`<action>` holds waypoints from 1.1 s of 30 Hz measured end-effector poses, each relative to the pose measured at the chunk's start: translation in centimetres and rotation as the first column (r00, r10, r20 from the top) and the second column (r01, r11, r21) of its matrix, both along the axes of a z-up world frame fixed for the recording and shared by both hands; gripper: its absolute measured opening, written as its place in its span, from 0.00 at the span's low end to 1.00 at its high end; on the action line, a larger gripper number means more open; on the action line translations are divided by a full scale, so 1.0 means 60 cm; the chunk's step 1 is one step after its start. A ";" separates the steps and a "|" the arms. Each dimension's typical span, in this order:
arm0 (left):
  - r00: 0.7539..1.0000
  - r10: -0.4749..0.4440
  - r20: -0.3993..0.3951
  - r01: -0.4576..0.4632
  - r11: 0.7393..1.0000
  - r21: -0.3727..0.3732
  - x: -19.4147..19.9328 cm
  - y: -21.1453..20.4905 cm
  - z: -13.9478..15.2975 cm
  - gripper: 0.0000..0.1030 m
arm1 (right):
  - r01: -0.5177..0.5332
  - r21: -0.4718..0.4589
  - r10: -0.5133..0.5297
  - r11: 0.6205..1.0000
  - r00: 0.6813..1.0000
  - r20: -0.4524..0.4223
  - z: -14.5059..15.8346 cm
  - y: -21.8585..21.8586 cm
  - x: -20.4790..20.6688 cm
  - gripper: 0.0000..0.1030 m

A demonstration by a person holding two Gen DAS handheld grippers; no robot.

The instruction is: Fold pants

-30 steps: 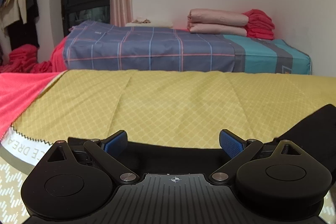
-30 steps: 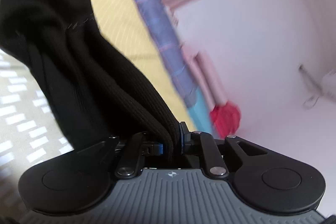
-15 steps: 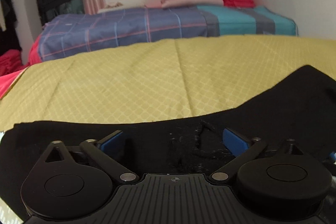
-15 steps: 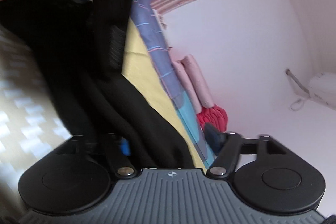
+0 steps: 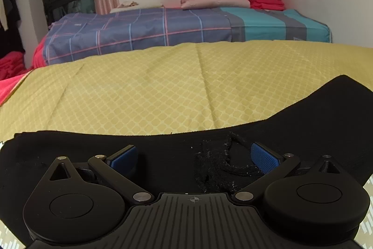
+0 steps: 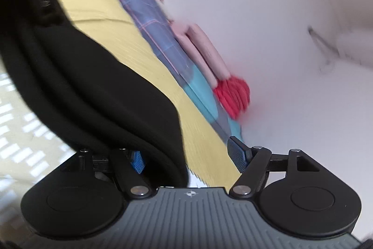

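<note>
While both claws gape, left claw [image 5: 194, 158], right claw [image 6: 186, 155], ribbed black pants [image 5: 163, 148], quilted yellow cover [image 5: 139, 90]

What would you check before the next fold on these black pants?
1. Left gripper open: ok, blue pads set wide apart above the pants.
2. Right gripper free of cloth: not ok. Its jaws stand wide, but a fold of the pants lies between them, against one pad.
3. Pants flat under the left gripper: not ok, a rough bunched patch sits by one pad.
4. Yellow cover clear ahead for the fold: ok, no clutter on it.
5. Whole outline of the pants in view: cannot tell, both views cut them off.
</note>
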State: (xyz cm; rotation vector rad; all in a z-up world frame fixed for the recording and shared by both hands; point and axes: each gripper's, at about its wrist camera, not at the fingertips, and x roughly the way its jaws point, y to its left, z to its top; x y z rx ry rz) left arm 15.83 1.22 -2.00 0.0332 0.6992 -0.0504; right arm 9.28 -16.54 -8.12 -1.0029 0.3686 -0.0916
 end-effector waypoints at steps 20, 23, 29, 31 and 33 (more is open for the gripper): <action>0.999 0.004 -0.034 -0.006 0.998 -0.061 0.009 0.016 -0.003 1.00 | 0.002 0.644 0.131 0.765 0.979 -0.159 0.167 -0.028 0.037 0.84; 0.999 0.009 -0.051 -0.015 0.995 -0.100 0.011 0.028 -0.001 1.00 | 0.236 0.623 0.035 0.746 0.920 -0.390 0.098 -0.036 0.104 0.87; 0.999 0.035 0.010 -0.032 0.978 -0.208 -0.046 0.102 0.068 1.00 | 0.214 0.650 -0.010 0.729 0.953 -0.303 0.136 -0.027 0.084 0.86; 0.994 0.096 0.051 -0.082 0.970 -0.229 -0.081 0.145 0.092 1.00 | 0.185 0.636 -0.019 0.749 0.966 -0.259 0.155 -0.009 0.076 0.86; 0.978 0.199 0.065 -0.179 0.955 -0.236 -0.118 0.195 0.107 1.00 | 0.129 0.654 0.038 0.746 0.971 -0.235 0.170 0.024 0.065 0.87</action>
